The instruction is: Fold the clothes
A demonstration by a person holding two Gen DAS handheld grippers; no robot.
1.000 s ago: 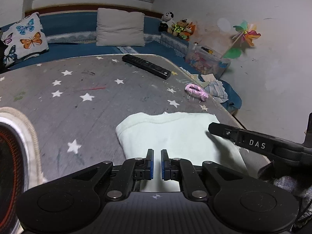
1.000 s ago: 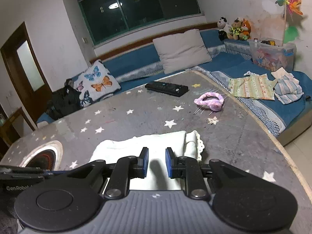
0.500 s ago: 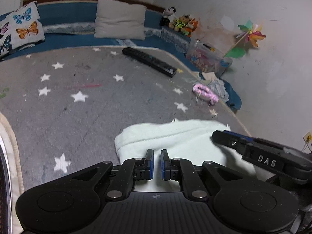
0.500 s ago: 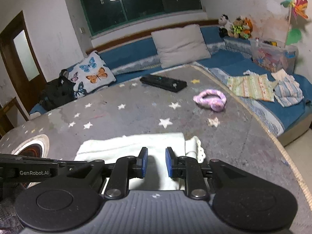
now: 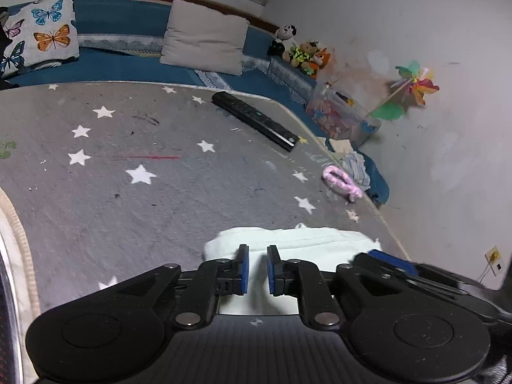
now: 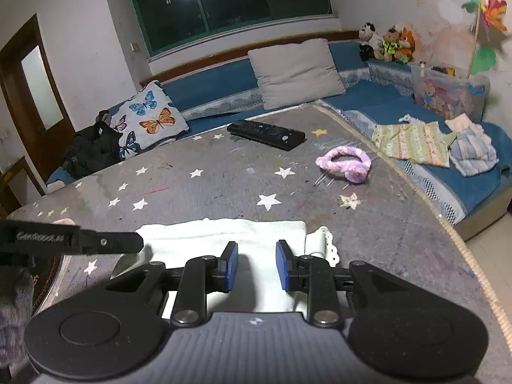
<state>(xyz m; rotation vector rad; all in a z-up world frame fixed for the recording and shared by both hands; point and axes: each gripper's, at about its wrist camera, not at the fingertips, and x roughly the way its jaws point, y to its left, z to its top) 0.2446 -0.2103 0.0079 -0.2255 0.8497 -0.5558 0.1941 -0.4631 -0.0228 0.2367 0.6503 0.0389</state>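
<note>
Right wrist view: on the starred table (image 6: 198,198) a pale garment (image 6: 224,240) lies folded compact, apparently nearly finished. Right gripper (image 6: 254,267) hangs open over it; left gripper (image 5: 255,270) narrowly parted, empty.

Black remote (image 6: 266,134) on star-print grey mat (image 6: 192,188), pink headband (image 6: 345,163) nearby, butterfly cushion (image 6: 150,118), plush toys (image 6: 387,43)

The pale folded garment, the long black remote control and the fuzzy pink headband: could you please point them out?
pale folded garment (image 6: 224,240), right wrist view, top layer.
long black remote control (image 6: 265,130), right wrist view, middle of body.
fuzzy pink headband (image 6: 347,152), right wrist view, top of arch.
</note>
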